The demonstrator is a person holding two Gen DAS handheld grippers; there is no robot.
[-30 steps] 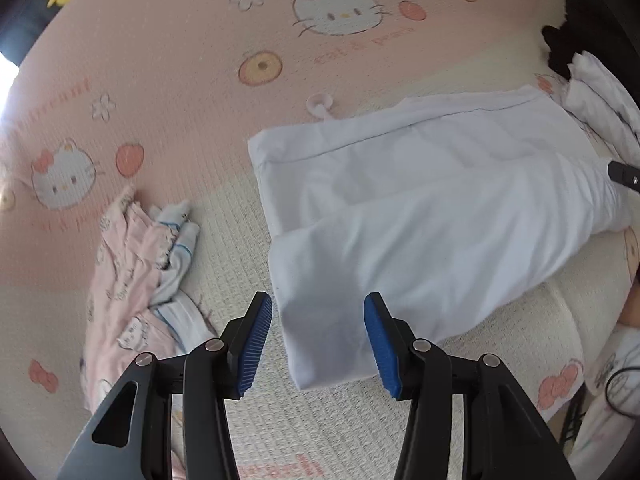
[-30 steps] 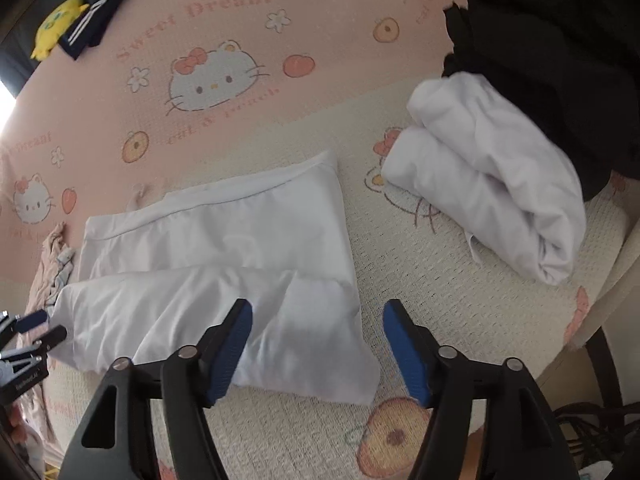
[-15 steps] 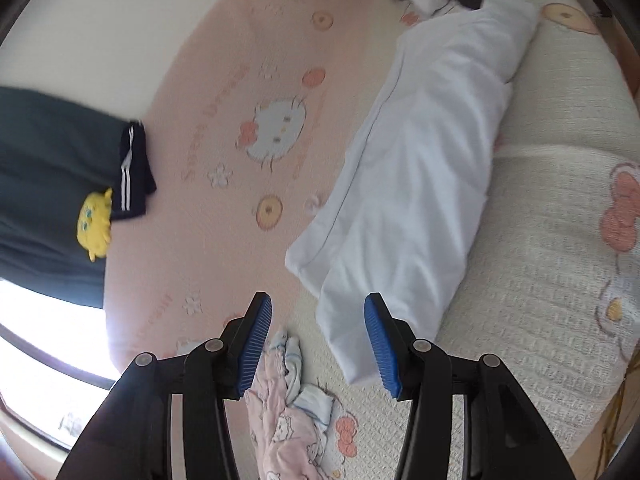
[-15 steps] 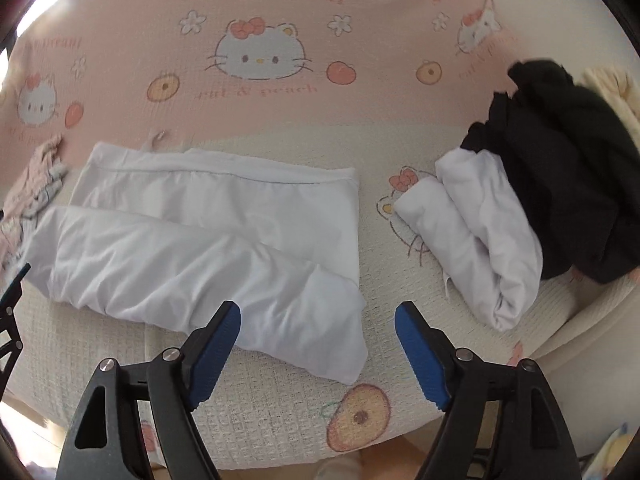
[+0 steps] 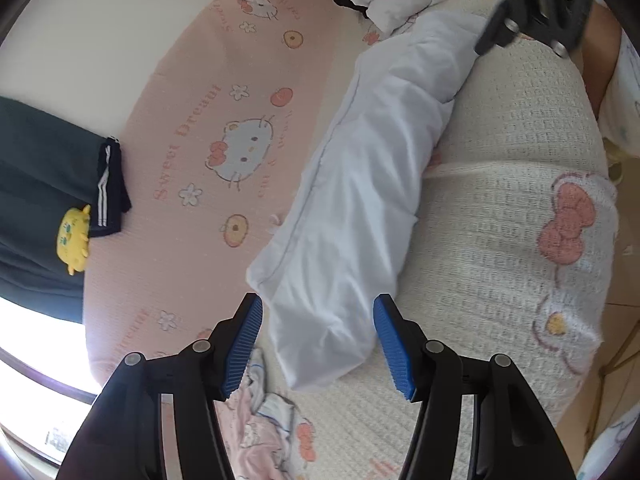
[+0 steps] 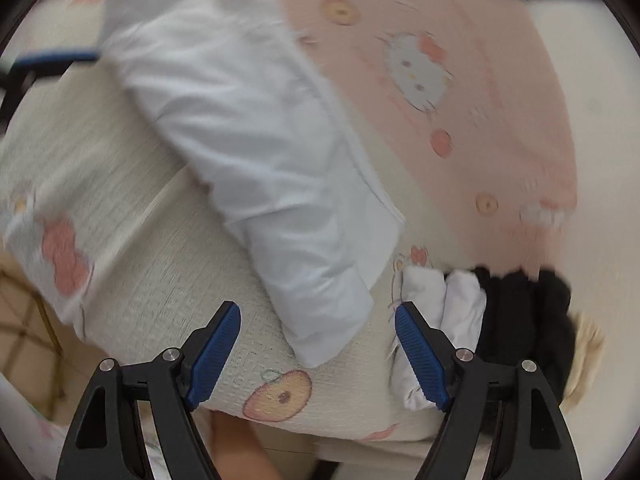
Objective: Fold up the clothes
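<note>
White cloth, a garment folded lengthwise into a long band (image 5: pixel 360 184), lies on the bed blanket (image 5: pixel 512 208), running along the seam where the pink printed part meets the cream waffle-weave part. One short end of the band sits between the spread fingers of the left gripper (image 5: pixel 318 346), which is wide open and holds nothing; whether its pads touch the cloth cannot be told. The other short end lies just ahead of the right gripper (image 6: pixel 318 354), also wide open and empty, near the front edge of the blanket where an apple print (image 6: pixel 278 394) shows. The right view is blurred.

Beside the band's right-hand end, a rolled white garment (image 6: pixel 444 308) rests against a black clothing heap (image 6: pixel 524 312), leaving only a narrow strip of blanket between roll and band. A pink patterned garment (image 5: pixel 260 432) lies crumpled just beyond the left-hand end. Bare cream blanket runs between the band's long fold and the front edge; pink blanket stretches open behind it, as far as a dark striped garment (image 5: pixel 108 192) with a yellow toy (image 5: pixel 72 236) at the far edge.
</note>
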